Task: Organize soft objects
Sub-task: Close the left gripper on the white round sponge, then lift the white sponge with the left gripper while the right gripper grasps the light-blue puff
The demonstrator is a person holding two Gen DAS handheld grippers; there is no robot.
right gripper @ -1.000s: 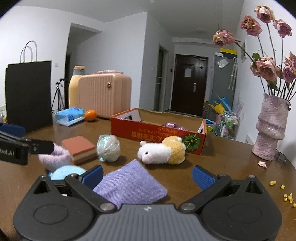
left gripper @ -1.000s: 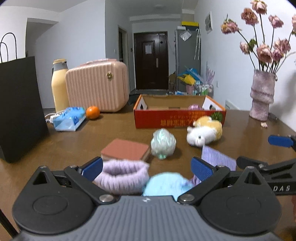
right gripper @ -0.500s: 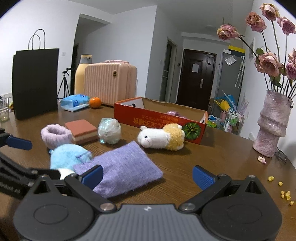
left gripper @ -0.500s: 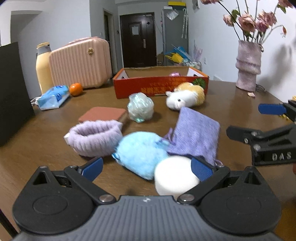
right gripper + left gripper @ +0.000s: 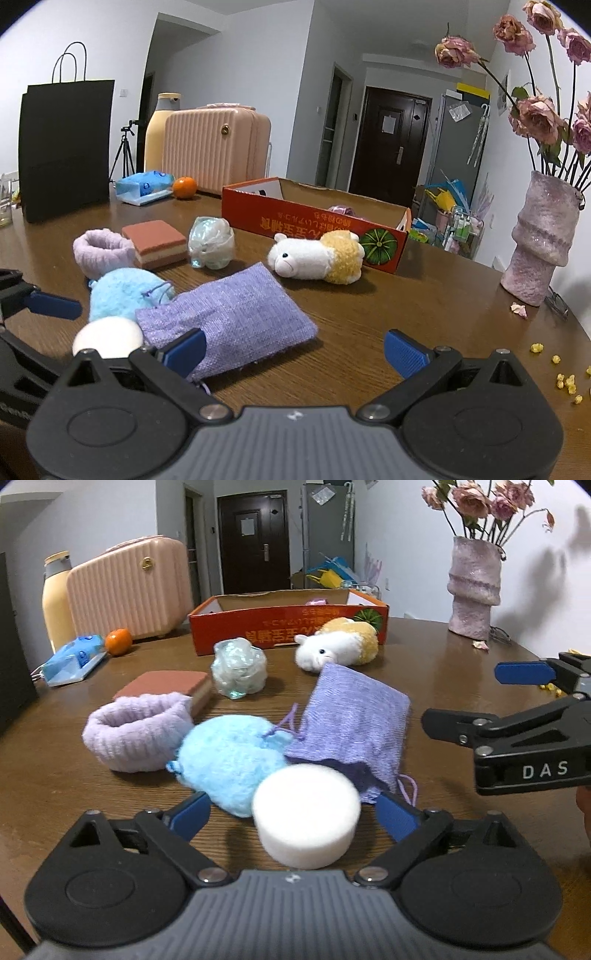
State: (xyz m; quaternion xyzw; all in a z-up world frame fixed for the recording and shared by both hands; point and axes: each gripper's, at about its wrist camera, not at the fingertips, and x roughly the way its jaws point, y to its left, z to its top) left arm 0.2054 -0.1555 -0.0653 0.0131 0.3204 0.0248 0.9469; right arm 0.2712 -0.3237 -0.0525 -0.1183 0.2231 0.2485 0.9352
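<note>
A white round sponge point(image 5: 306, 819) lies on the brown table between the jaws of my left gripper point(image 5: 295, 814). The jaws are closing, and a gap shows on each side of the sponge. Just beyond it lie a fluffy blue pouch point(image 5: 229, 760), a purple woven pouch point(image 5: 351, 720) and a lilac knit band point(image 5: 133, 734). Farther back are a brick-red sponge point(image 5: 166, 686), a pale mesh ball point(image 5: 240, 672) and a plush toy point(image 5: 336, 646) in front of the red cardboard box point(image 5: 288, 627). My right gripper point(image 5: 295, 352) is open, its left finger over the purple pouch's near corner point(image 5: 229, 332).
A pink case point(image 5: 218, 147), a yellow bottle point(image 5: 159, 129), an orange point(image 5: 184, 187) and a blue tissue pack point(image 5: 144, 184) stand at the back left beside a black paper bag point(image 5: 66, 147). A flower vase point(image 5: 543, 243) and yellow crumbs point(image 5: 565, 380) are on the right.
My left gripper has come down and tipped toward the table, bringing the white sponge between its jaws, which have narrowed. The right gripper has barely moved.
</note>
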